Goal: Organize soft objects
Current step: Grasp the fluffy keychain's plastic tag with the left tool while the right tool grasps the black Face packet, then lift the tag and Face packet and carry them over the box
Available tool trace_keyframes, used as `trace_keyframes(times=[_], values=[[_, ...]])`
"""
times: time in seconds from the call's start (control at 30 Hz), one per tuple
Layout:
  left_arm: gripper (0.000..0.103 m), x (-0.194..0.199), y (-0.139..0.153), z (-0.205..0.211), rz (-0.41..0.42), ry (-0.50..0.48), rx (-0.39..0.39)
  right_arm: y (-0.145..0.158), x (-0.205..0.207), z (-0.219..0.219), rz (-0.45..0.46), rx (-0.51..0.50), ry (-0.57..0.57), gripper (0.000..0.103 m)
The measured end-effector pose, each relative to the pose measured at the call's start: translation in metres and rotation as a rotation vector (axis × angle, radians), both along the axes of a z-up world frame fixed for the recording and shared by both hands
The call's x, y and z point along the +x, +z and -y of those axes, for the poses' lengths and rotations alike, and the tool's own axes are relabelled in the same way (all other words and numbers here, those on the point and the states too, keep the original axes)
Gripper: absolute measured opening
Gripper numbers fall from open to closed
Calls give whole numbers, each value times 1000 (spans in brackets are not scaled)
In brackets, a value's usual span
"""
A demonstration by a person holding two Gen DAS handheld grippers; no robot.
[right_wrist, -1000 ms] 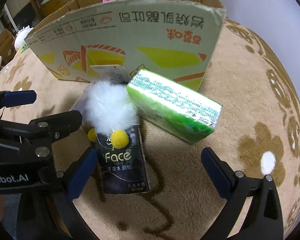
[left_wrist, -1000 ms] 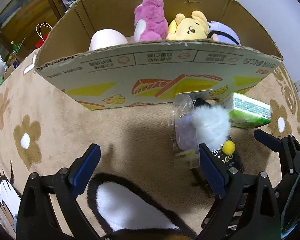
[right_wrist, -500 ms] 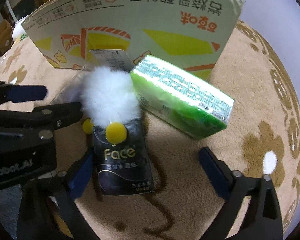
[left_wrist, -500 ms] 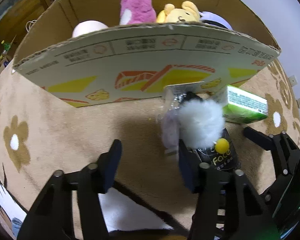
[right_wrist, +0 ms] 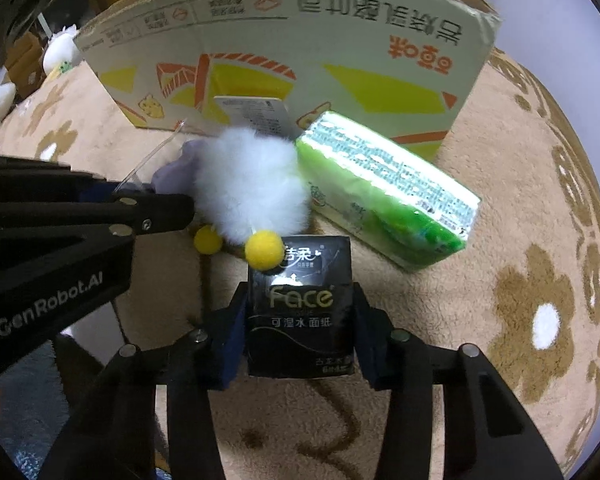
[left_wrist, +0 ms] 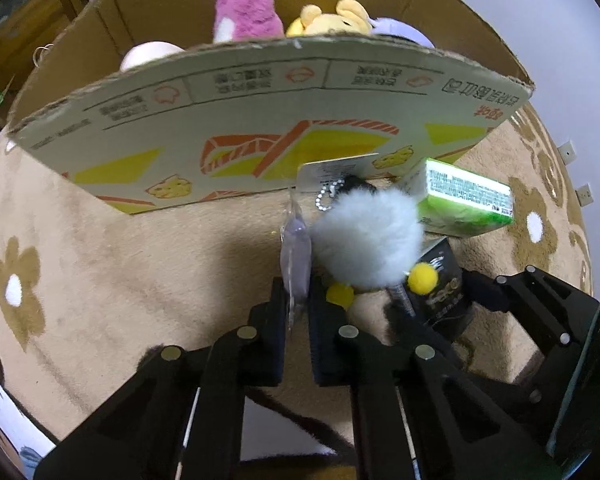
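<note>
Rug (right_wrist: 520, 184) | L fingers (left_wrist: 297, 312) now clamp pompom's wrapper (left_wrist: 296, 248) | R fingers (right_wrist: 300, 336) now grip black tissue pack (right_wrist: 300, 312)

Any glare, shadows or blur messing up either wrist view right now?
Left wrist view: dark shadow on the rug under the cardboard box, black tissue pack dim and soft. Right wrist view: glare spot on the pack, fisheye bends the box edge.

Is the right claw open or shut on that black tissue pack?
Shut on it. The right claw has both pads pressed against the sides of the black tissue pack.
</note>
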State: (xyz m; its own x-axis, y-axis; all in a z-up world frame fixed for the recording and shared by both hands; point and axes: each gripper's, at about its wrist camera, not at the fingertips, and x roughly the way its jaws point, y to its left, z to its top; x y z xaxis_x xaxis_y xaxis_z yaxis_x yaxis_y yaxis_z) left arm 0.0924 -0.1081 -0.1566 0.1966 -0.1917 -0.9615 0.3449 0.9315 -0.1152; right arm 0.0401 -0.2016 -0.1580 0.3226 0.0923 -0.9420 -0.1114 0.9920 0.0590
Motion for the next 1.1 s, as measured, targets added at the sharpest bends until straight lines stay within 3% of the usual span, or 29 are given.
trace_keyframes(times=[0.3, 0.53, 0.73, 1.1], values=[[9, -16, 21, -13, 102, 71, 19, 27, -13, 25, 95, 29, -56, 49], [9, -34, 48, -26, 224, 99, 63, 68, -23, 26, 277, -3, -75, 49], [9, -36, 77, -40, 319, 133, 44, 97, -25, 15, 428, -53, -65, 49], [9, -47, 127, -39, 582, 110, 16, 140, -2, 24, 572, -42, -86, 49]])
